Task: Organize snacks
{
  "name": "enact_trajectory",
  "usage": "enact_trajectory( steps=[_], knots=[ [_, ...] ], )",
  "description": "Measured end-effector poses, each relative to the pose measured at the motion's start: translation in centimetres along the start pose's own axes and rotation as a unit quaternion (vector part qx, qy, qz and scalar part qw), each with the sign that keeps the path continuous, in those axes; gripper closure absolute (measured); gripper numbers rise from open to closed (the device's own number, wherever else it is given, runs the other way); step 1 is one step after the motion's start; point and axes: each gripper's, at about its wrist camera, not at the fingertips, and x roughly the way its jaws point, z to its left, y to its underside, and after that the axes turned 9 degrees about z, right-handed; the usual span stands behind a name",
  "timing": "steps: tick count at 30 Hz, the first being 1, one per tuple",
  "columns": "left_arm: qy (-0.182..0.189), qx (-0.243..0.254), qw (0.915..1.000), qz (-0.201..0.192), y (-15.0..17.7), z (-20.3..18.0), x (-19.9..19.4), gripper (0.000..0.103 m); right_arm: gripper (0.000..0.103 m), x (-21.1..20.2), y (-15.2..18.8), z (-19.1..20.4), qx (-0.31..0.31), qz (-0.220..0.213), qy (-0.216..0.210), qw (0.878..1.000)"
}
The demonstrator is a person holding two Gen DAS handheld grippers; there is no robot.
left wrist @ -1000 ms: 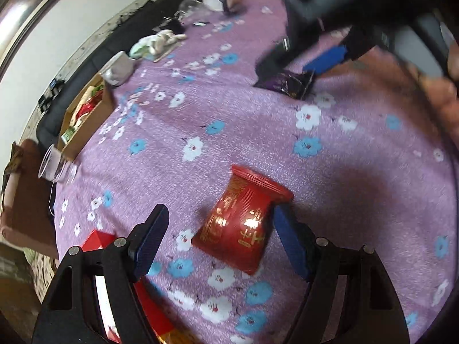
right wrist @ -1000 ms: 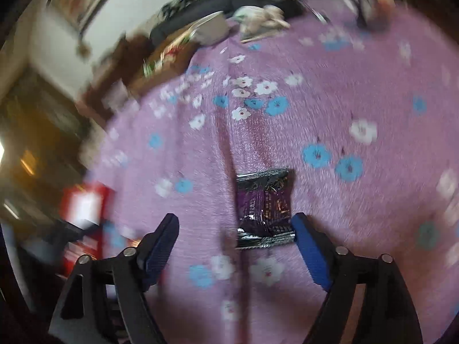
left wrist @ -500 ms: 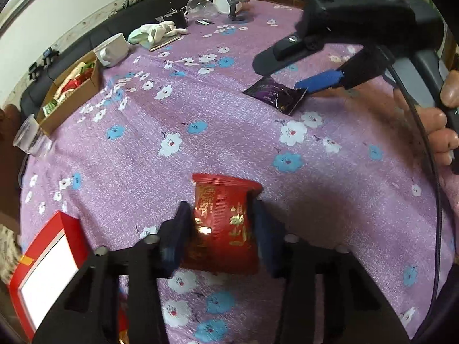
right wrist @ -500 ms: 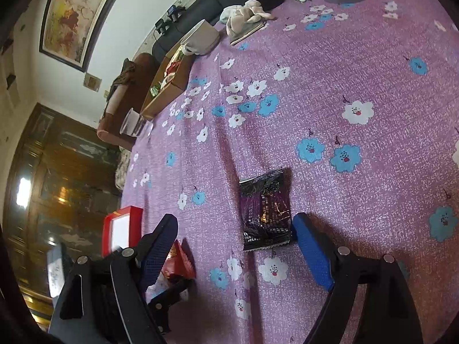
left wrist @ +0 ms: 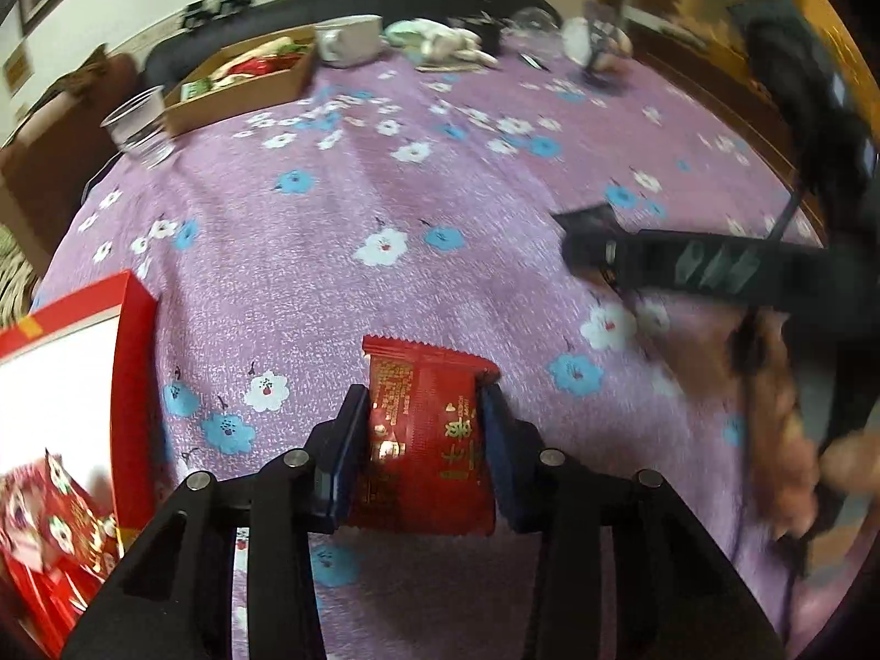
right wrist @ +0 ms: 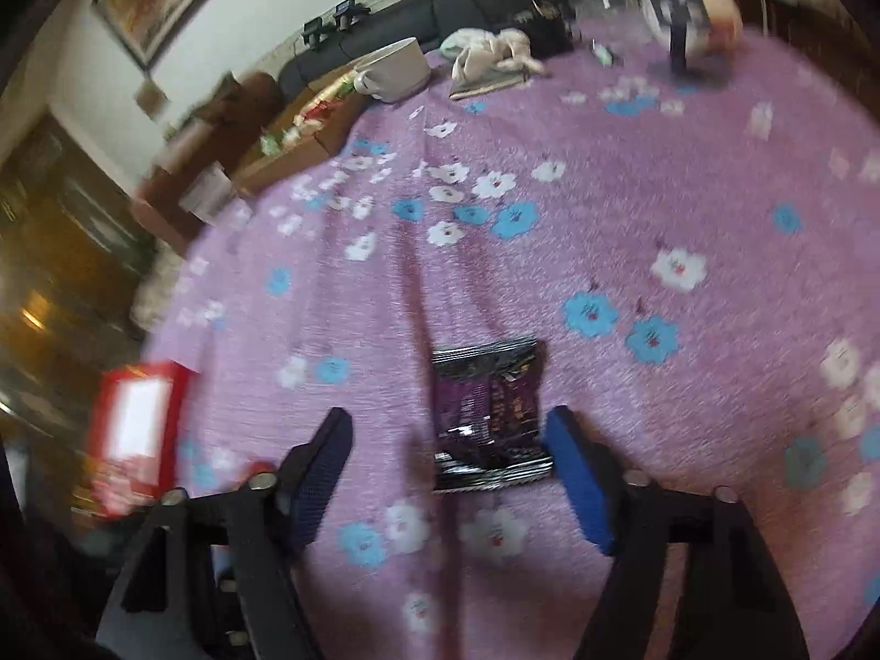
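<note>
left gripper point(left wrist: 423, 429): its 2 fingers are pinching the red snack packet point(left wrist: 426, 440) by its side edges, holding it over the near part of the table point(left wrist: 440, 209), just right of the red box point(left wrist: 71, 363) sitting at the near left edge.
right gripper point(right wrist: 448, 459): spread wide and empty, straddling the purple snack packet point(right wrist: 487, 412); its right finger is sitting just beside the packet's right edge, its left finger well apart from it.
purple snack packet: lying flat on the tablecloth toward the near middle of the table, glossy foil, crimped seams at top and bottom.
handling: both packets are looking light, thin and crinkly, probably slippery; the foil is likely giving under pressure, so a firm squeeze risks crushing what is inside.
where to hold: for the purple one, closing across its 2 long sides at mid-length seems best, since the flat packet offers little height to catch.
red box: open, already holding red wrappers, probably the place for the snacks.
</note>
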Motion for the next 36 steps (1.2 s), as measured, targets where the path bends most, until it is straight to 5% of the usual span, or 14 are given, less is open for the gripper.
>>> enact_trajectory(
  steps=[4,11,16,24,30,33,36],
  knots=[
    [-0.015,-0.012,0.9995,-0.026,-0.1,-0.5,0.3,0.060,0.048,0.8,0.6,1.9,-0.055,-0.020,0.094,0.994],
    [-0.016,-0.021,0.9988,-0.042,-0.1,-0.1,0.4,0.050,0.046,0.8,0.5,1.7,-0.062,-0.031,0.101,0.992],
    [-0.014,-0.023,0.9988,-0.042,-0.1,0.0,0.4,0.050,0.031,1.0,0.2,1.0,-0.052,-0.033,0.100,0.993],
    [-0.008,-0.024,0.9988,-0.042,0.0,0.0,0.4,0.050,0.030,1.0,0.4,1.1,-0.054,-0.037,0.100,0.993],
    [-0.003,-0.026,0.9987,-0.043,0.0,0.1,0.4,0.052,0.049,0.7,0.6,1.6,-0.061,-0.036,0.093,0.993],
    [0.006,-0.027,0.9985,-0.047,0.0,0.3,0.3,0.063,0.064,0.5,0.7,2.0,-0.070,-0.033,0.086,0.993],
    [0.018,-0.030,0.9982,-0.049,0.1,0.6,0.2,0.065,0.066,0.3,0.6,1.4,-0.054,-0.026,0.065,0.996]
  ],
)
